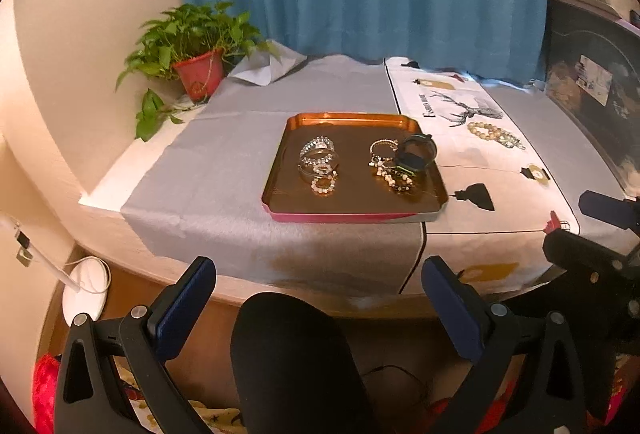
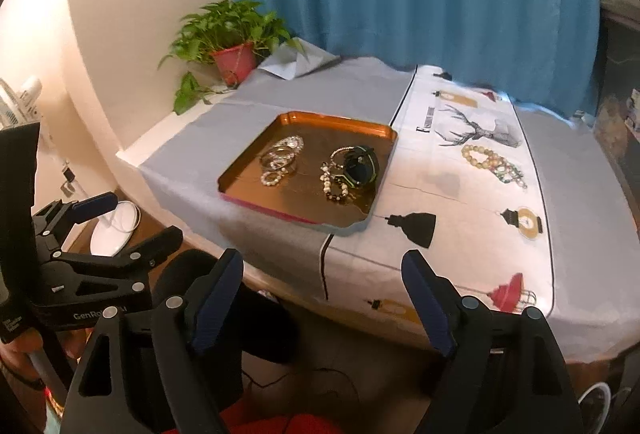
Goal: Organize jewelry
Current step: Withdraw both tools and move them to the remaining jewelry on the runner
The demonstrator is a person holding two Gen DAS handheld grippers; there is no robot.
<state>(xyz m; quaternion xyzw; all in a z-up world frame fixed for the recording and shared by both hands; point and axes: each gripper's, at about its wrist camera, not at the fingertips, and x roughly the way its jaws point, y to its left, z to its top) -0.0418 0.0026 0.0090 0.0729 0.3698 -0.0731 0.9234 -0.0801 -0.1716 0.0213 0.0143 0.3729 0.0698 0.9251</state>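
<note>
Both grippers, left (image 1: 318, 308) and right (image 2: 322, 302), hovering spread and empty. Bracelets (image 2: 494, 161) lying right of tray (image 2: 384, 132); likely light, floppy, slippery: pinching across one strand.

One tray (image 1: 434, 190), perhaps ten bracelets (image 1: 319, 162).

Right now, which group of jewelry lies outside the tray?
The beaded bracelets on the white printed cloth, right of the tray. The silver bangles and the dark pile both lie inside it.
</note>
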